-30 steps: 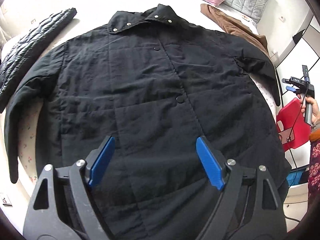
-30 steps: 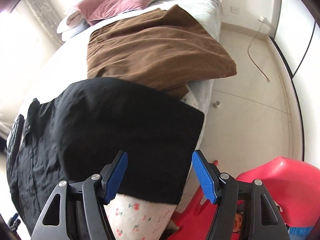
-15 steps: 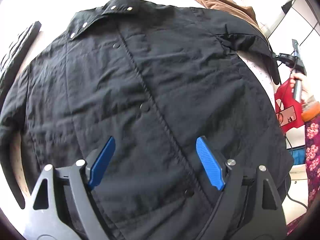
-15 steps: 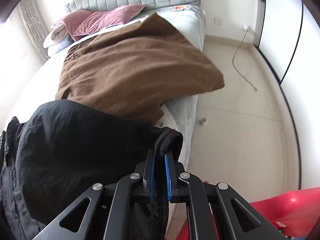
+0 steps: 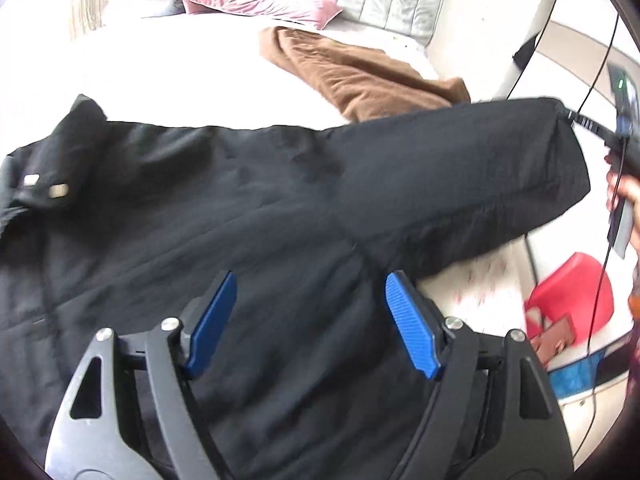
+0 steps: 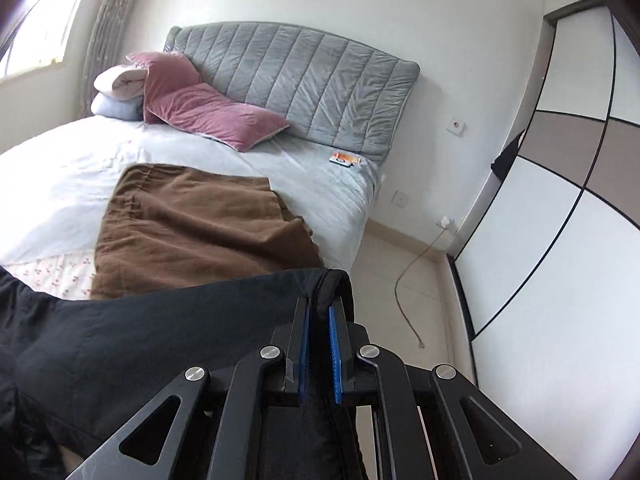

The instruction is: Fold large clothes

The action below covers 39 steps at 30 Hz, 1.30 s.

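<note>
A large black jacket (image 5: 248, 216) lies spread on the bed, collar with metal snaps at the left. Its right sleeve (image 5: 472, 168) is lifted and stretched out to the right. My right gripper (image 6: 318, 316) is shut on the sleeve's cuff (image 6: 332, 280), and it also shows in the left wrist view as the right gripper (image 5: 580, 122) held by a hand at the far right. My left gripper (image 5: 308, 300) hovers over the jacket's side below the armpit, jaws closing a little with only flat cloth under them, gripping nothing.
A brown garment (image 5: 360, 76) lies on the bed (image 6: 60, 168) beyond the jacket. A pink pillow (image 6: 200, 112) and grey headboard (image 6: 304, 80) stand at the far end. A red plastic stool (image 5: 572, 300) sits beside the bed; a cable (image 6: 412, 276) lies on the floor by the wardrobe (image 6: 560, 208).
My right gripper closed on the sleeve cuff and raised it, stretching the sleeve out. My left gripper swept across the jacket from its front toward the right side.
</note>
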### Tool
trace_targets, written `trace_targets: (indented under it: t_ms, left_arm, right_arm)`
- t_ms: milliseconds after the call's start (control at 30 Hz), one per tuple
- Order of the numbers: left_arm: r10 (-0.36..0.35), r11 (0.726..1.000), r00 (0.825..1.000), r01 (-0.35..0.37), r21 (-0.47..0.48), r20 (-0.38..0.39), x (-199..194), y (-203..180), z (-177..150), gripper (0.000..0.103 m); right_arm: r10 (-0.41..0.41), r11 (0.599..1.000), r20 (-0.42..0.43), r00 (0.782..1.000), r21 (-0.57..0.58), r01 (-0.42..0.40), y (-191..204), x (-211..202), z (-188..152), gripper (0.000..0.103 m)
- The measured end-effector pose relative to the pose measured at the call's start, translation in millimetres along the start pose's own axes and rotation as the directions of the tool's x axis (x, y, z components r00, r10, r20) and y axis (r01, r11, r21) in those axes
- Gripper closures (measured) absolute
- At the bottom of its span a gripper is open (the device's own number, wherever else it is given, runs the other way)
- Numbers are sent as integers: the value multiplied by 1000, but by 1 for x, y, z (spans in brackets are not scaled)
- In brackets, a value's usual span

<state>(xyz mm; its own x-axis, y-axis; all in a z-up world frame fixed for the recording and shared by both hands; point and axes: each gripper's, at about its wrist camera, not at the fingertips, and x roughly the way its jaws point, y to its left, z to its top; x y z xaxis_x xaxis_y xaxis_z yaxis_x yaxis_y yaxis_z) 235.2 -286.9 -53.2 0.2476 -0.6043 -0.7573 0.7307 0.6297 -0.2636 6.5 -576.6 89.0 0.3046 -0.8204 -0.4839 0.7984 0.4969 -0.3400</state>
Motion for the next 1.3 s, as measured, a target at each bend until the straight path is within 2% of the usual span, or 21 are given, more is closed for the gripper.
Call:
trace_targets:
  t_ms: [33,100,167,200,233,267,300,400,467,533,667,767,833,933,1033,1300]
  left_arm:
    - [-24,999,1000,24,-27,-2,15,-1,2,26]
    - [-60,996,997,57,-68,-40,43,-3,2,26]
    - [-2,999,999,-1,-49,-47,64,-9,-6,24]
    - [16,1000,1000,-16,0,-3,64,-16,-10,19]
    - [27,999,1000,-28,32,7,64,-21,-13,18]
    - [33,999,999,-33,35,6,62,-23,-13,18]
    - [28,999,1000,-27,34,-3,57,-23,-13,18]
    - [54,998,998,-52,35,-34,38,-20,-17,18]
    - [88,996,996,-87,25,-32,12,-11,-25,18]
    - [130,991,991,-129,21,-38,-12,1,-34,18]
    - [208,978,976,-207,23,-56,-68,27,-51,18]
    - [249,968,966,-250,0,-65,-111,49,-65,17]
    - [275,960,959,-278,-28,-63,-141,65,-75,17]
    - [318,944,946,-322,-69,-62,-184,88,-91,16]
    - [345,928,936,-351,-124,-71,-224,113,-113,12]
    - [420,867,903,-428,-255,-85,-302,177,-179,11]
  right_arm:
    - [-18,1000,-40,999,-3,18,1,13,-5,94]
    - [-44,999,-112,993,-1,44,-6,36,-31,86]
    - [-67,998,-147,987,-1,68,-12,41,-40,82]
    - [-62,998,-152,986,-1,63,-14,39,-42,76]
    - [-48,999,-150,988,4,49,-15,33,-43,72]
    - [-40,999,-145,989,7,42,-14,28,-41,61]
    - [-26,1000,-132,991,8,27,-10,16,-37,51]
    - [82,997,-108,991,15,-80,12,-19,-24,39]
    - [169,986,-121,978,21,-168,31,-41,-19,35]
    - [258,966,-139,956,31,-256,53,-64,-18,32]
    - [403,915,-179,898,73,-396,97,-115,-30,27]
    - [521,854,-214,827,121,-507,134,-151,-51,24]
    - [574,818,-235,785,122,-562,160,-166,-67,23]
    - [607,789,-271,747,100,-606,192,-185,-90,23]
    - [623,770,-313,717,80,-633,217,-201,-110,23]
    - [649,728,-339,682,14,-686,257,-238,-143,23]
